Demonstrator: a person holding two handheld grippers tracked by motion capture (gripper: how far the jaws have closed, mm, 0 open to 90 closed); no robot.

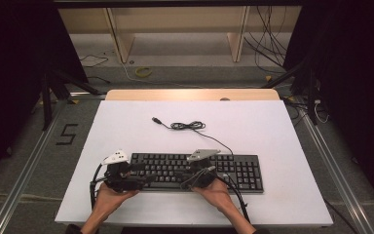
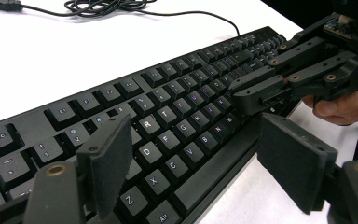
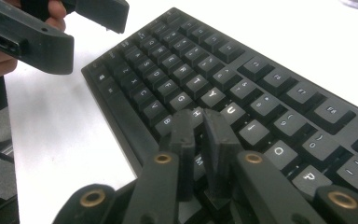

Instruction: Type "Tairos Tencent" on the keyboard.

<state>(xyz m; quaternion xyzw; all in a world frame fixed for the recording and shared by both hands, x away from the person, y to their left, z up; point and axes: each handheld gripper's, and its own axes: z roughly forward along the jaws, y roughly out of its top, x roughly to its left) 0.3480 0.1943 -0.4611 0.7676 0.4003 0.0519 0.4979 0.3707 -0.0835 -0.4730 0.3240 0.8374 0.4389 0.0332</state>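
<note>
Currently catalogued, item by item.

Keyboard (image 1: 195, 170): black, full-size, lying flat on white table (image 1: 253, 131), lower centre of the high view, long edge parallel to the near table edge. Key legends legible in the left gripper view (image 2: 168, 116), running from lower left to upper right; likewise in the right gripper view (image 3: 223, 88), running diagonally from upper centre to right edge.

Cable (image 1: 190, 126): black, trailing from the keyboard's back edge, loosely bunched above it at centre of the high view, plug end lying to the upper left of the bunch. Also seen along the top edge of the left gripper view (image 2: 102, 5).

Left gripper (image 1: 126, 178): held in left hand (image 1: 109, 197), at the keyboard's left end, lower left of centre in the high view. Jaws spread wide, nothing pinched, poised over the lower letter rows (image 2: 191, 158). Visible again at upper left of the right gripper view (image 3: 65, 28).

Right gripper (image 1: 199, 175): held in right hand (image 1: 219, 191), over the keyboard's middle. Jaws nearly pressed together, a narrow slit between, nothing pinched; tips low over the keys around H and N (image 3: 203, 126), contact not determinable. Visible again at upper right of the left gripper view (image 2: 256, 95).
</note>
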